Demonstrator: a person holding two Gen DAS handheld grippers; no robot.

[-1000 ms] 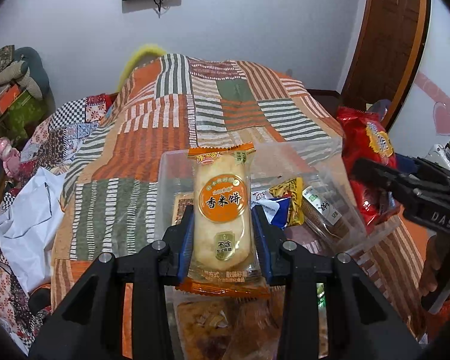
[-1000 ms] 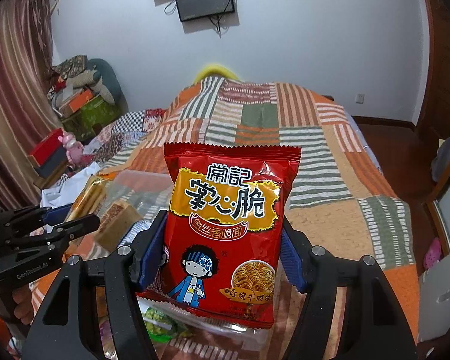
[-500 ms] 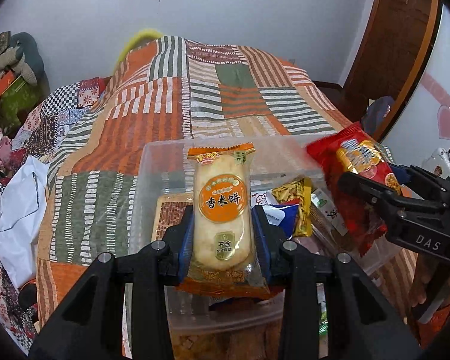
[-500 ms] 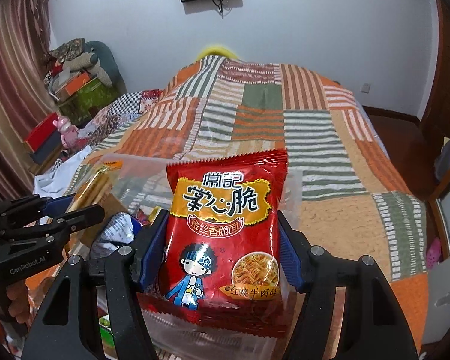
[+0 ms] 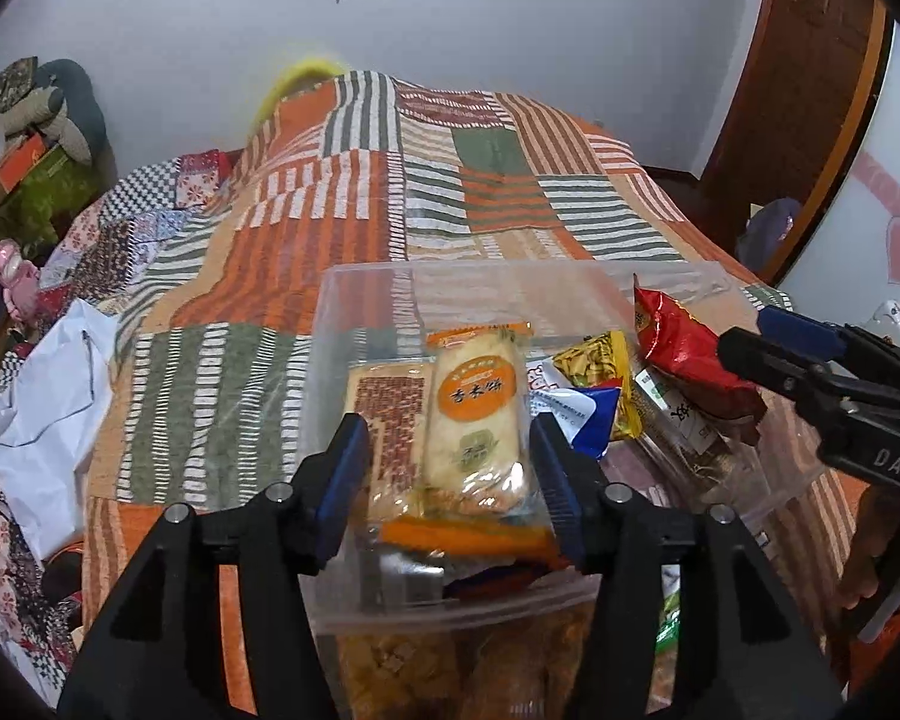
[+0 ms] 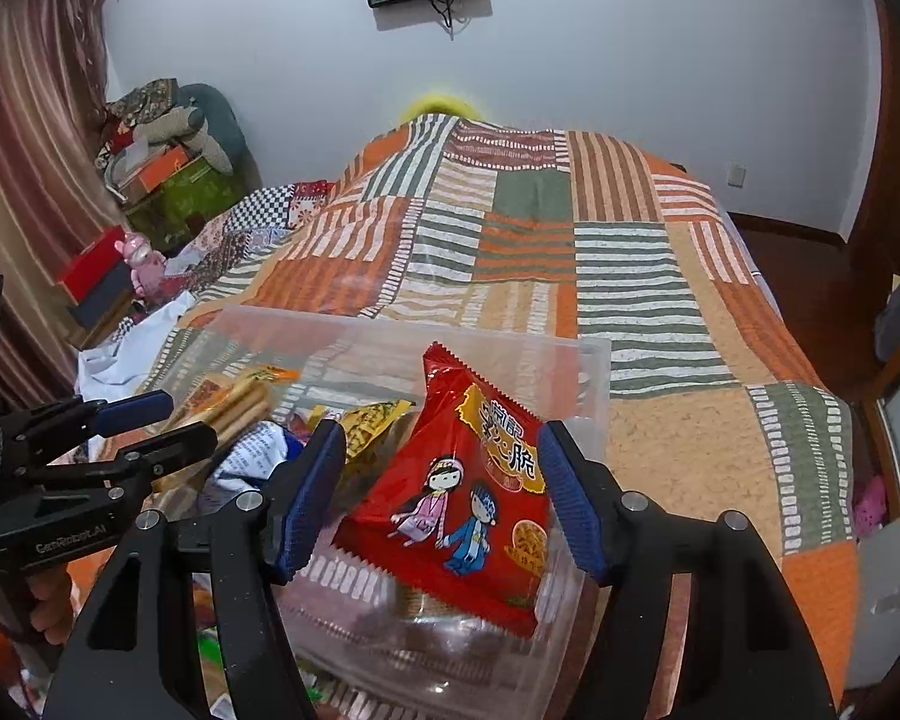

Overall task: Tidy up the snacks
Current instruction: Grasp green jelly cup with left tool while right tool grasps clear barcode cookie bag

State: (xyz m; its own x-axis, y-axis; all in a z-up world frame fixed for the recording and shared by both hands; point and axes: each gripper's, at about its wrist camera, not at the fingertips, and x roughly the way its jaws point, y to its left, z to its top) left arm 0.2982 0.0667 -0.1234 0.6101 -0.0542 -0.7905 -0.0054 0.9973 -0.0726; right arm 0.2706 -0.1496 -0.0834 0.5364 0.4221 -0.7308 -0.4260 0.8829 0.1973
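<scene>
A clear plastic bin (image 5: 366, 282) sits on the patchwork bed and holds several snack packs. My left gripper (image 5: 450, 474) is open above its near-left part; the orange rice-cracker pack (image 5: 477, 414) lies loose between the jaws, on a brown-patterned pack (image 5: 390, 420). My right gripper (image 6: 441, 492) is open over the bin (image 6: 594, 396); the red noodle-snack bag (image 6: 468, 498) lies tilted in the bin between its jaws, touching neither. The red bag also shows in the left wrist view (image 5: 684, 354), with the right gripper (image 5: 822, 372) beside it.
Yellow (image 5: 600, 372) and blue-white (image 5: 576, 414) packs lie mid-bin. More snacks (image 5: 450, 672) lie in front of the bin. A white bag (image 5: 42, 414) and boxes (image 6: 168, 186) sit left of the striped bedspread (image 6: 570, 252). A wooden door (image 5: 810, 90) stands right.
Both grippers lowered over the bin and opened. The rice-cracker pack and the red noodle bag dropped out of the jaws into the bin; the red bag tipped over.
</scene>
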